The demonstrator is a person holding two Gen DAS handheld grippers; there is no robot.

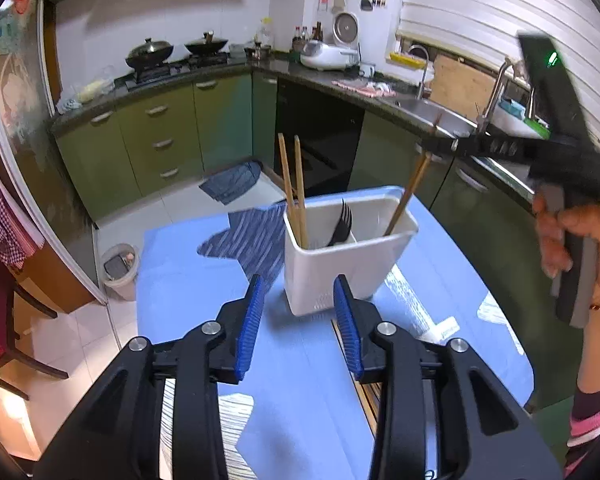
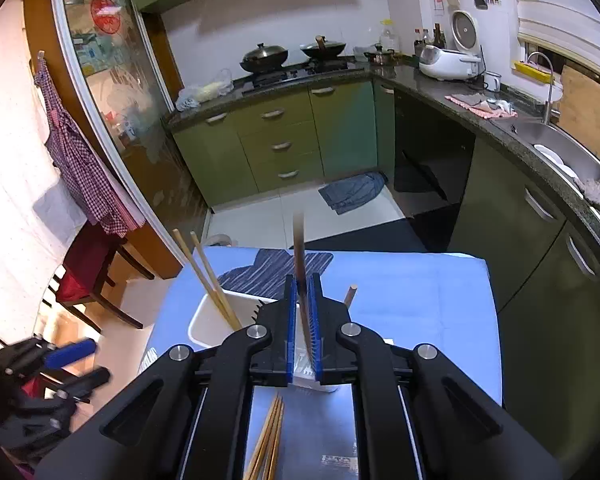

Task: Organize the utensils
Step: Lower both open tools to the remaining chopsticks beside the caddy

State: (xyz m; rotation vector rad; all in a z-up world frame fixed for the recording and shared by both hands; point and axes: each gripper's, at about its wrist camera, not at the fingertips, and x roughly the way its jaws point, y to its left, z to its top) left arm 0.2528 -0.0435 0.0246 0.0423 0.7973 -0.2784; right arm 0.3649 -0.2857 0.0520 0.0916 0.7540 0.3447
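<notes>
Blue worktop (image 1: 172, 272) carrying white utensil caddy (image 1: 340, 272) with two chopsticks (image 1: 294, 192), black fork (image 1: 342, 224); loose chopsticks (image 2: 268, 440) lying nearby. Left gripper (image 1: 300, 320) spread wide, empty. Right gripper (image 2: 303, 332) clamped on chopstick (image 2: 300, 256), blurred, seemingly over caddy

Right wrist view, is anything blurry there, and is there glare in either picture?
Right wrist view: the chopstick held in the right tongs is smeared by motion, as are the left tongs at the lower left; the far left wall is washed out. Left wrist view: the blue table shows white glare patches.
</notes>
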